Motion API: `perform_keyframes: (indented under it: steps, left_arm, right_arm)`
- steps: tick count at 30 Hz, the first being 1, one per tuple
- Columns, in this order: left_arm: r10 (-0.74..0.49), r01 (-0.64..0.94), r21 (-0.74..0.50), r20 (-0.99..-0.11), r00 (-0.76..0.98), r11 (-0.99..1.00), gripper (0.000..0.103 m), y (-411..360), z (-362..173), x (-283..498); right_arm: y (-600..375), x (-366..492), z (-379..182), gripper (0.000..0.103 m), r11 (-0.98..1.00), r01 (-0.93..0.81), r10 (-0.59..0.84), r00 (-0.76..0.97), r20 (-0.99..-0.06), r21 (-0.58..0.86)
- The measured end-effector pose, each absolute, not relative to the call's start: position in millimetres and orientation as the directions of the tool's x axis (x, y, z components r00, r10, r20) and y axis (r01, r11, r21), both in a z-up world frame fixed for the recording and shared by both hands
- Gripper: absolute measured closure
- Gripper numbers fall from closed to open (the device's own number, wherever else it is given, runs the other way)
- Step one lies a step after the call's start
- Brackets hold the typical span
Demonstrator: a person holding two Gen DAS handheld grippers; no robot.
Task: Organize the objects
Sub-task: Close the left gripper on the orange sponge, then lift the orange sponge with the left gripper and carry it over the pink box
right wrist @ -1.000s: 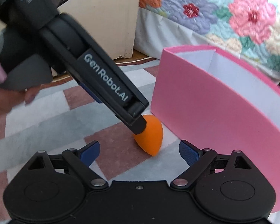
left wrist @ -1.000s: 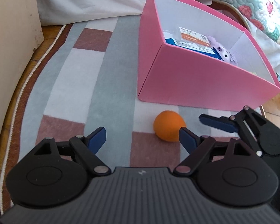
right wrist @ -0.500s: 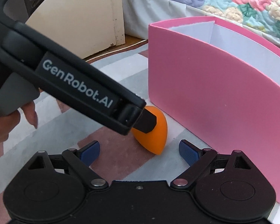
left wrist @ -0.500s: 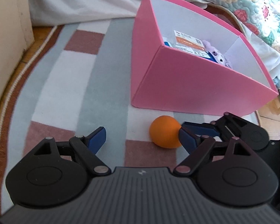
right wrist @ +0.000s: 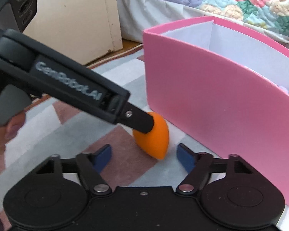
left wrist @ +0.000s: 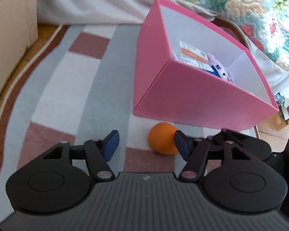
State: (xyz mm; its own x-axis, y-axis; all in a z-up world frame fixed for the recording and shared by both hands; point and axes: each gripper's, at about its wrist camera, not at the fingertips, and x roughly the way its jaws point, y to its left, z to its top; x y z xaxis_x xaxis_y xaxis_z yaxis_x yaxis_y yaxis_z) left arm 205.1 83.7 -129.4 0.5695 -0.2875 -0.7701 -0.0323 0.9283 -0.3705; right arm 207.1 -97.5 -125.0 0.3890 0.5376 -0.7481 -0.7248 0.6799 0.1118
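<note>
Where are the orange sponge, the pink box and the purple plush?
orange sponge (right wrist: 154, 138): right wrist view, middle of its rounded side.
pink box (left wrist: 192, 100): left wrist view, near outer wall.
purple plush (left wrist: 220, 68): left wrist view, its face, inside the box.

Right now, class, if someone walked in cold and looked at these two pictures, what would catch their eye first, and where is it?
The big pink box stands on the striped rug, beside a flower-quilted bed. A small orange egg-shaped sponge lies on the rug just in front of it. The left gripper and the right gripper are both closing around the sponge, neither plainly gripping it yet.
</note>
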Motion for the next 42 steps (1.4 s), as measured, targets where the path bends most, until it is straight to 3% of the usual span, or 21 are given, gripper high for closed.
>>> perform_keyframes:
  steps: [3,6,9,18,42]
  left_arm:
    - [-0.314,-0.013,-0.393,-0.754,0.576,0.919,0.048,84,-127,205]
    - [-0.351,-0.005,-0.424,-0.757,0.551,0.906,0.067,80,-133,208]
    - [-0.370,0.012,-0.435,-0.750,0.548,0.900,0.072,77,-133,208]
    - [-0.427,0.081,-0.451,-0.753,0.500,0.889,0.072,62,-117,208]
    - [-0.448,-0.036,-0.505,-0.794,0.410,0.862,0.073,71,-85,155]
  right_arm:
    - [-93,200,-124,0.032,0.681,-0.727,0.525,0.404,-0.749,0.085]
    - [-93,200,-125,0.045,0.703,-0.707,0.512,0.427,-0.745,0.079]
    - [-96,202,-129,0.062,0.728,-0.682,0.488,0.443,-0.753,0.071]
    - [-115,182,-112,0.062,0.781,-0.616,0.451,0.442,-0.775,0.103]
    - [-107,162,-66,0.062,0.796,-0.584,0.433,0.365,-0.824,0.160]
